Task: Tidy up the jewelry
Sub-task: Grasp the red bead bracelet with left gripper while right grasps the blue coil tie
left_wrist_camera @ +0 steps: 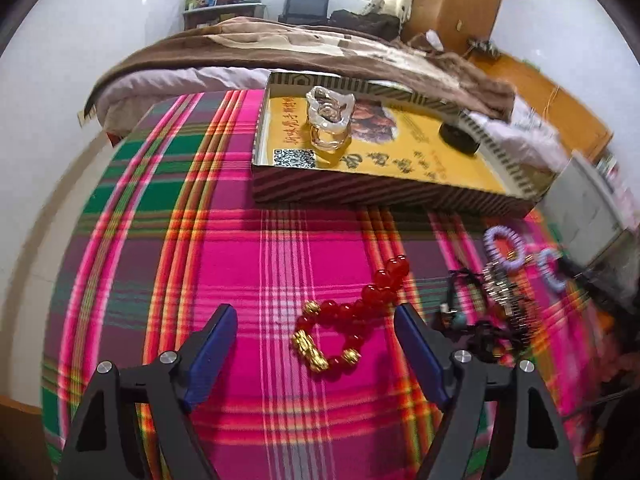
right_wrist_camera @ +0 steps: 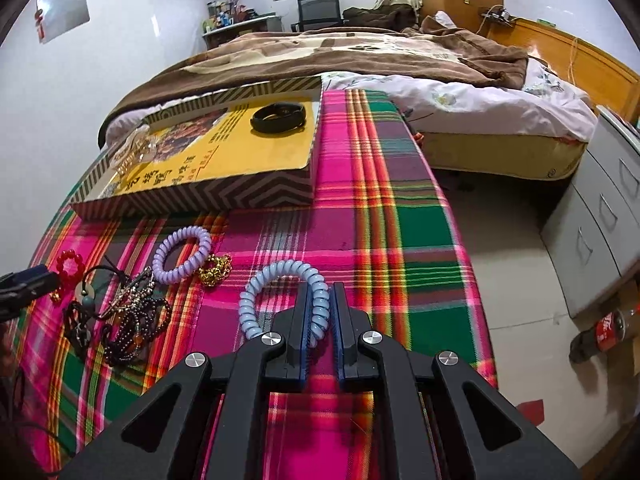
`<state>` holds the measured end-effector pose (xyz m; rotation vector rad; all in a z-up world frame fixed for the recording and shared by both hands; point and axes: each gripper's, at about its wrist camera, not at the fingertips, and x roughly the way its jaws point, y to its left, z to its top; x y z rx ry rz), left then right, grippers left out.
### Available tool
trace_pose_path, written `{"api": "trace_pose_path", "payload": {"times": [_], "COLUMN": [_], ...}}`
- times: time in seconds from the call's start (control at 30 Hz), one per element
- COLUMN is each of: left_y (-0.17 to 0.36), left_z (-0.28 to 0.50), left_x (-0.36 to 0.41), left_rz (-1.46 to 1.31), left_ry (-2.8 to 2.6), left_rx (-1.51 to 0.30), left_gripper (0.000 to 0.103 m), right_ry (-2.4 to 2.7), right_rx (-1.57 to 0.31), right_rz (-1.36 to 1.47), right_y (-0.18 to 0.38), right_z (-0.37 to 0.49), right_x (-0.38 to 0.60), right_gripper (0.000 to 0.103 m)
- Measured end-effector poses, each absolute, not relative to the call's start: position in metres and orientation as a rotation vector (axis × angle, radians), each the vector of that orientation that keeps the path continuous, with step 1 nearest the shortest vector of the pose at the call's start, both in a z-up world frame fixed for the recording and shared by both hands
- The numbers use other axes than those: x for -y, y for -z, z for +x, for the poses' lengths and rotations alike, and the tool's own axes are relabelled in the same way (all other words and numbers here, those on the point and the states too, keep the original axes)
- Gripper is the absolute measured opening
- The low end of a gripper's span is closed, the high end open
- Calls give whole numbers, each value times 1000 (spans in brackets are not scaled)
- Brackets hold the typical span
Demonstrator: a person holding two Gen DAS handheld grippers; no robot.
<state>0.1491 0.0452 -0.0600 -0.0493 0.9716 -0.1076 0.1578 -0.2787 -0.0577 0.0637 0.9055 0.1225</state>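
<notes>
My left gripper [left_wrist_camera: 314,316] is open, its blue pads either side of a red bead bracelet with gold charms [left_wrist_camera: 348,320] that lies on the plaid cloth. My right gripper [right_wrist_camera: 322,292] is shut on a light blue coil band [right_wrist_camera: 280,296] just above the cloth. A shallow box with a yellow bottom [left_wrist_camera: 400,160] stands beyond; it holds a clear glass piece [left_wrist_camera: 330,120] and a black band [right_wrist_camera: 279,117]. A purple coil band [right_wrist_camera: 182,254], a gold chain [right_wrist_camera: 216,270] and a heap of dark bead strings [right_wrist_camera: 120,320] lie left of the right gripper.
The plaid cloth [right_wrist_camera: 380,220] covers a narrow table that ends just right of the right gripper. A bed with a brown blanket [right_wrist_camera: 320,52] lies behind the box. Grey drawers [right_wrist_camera: 600,216] and a cola bottle [right_wrist_camera: 600,332] stand on the floor at right.
</notes>
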Motion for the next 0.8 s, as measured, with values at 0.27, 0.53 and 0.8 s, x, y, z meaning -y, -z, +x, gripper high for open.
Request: {"api": "trace_pose_path", "payload": {"times": [0.27, 0.53, 0.8], "left_y": [73, 71, 67], "left_z": [159, 162, 156], "left_x": [-26, -23, -9], "left_rz": [66, 79, 123], "left_ry": [110, 146, 211], "left_rx": [-982, -974, -960], "left_gripper": [81, 73, 35], "right_ry": [-140, -151, -149], "right_rx": [-879, -873, -874], "right_rz": [88, 99, 104], "right_y": [50, 49, 51], "right_z": [153, 152, 152], "right_x": [278, 274, 274], "right_gripper": [9, 9, 9]}}
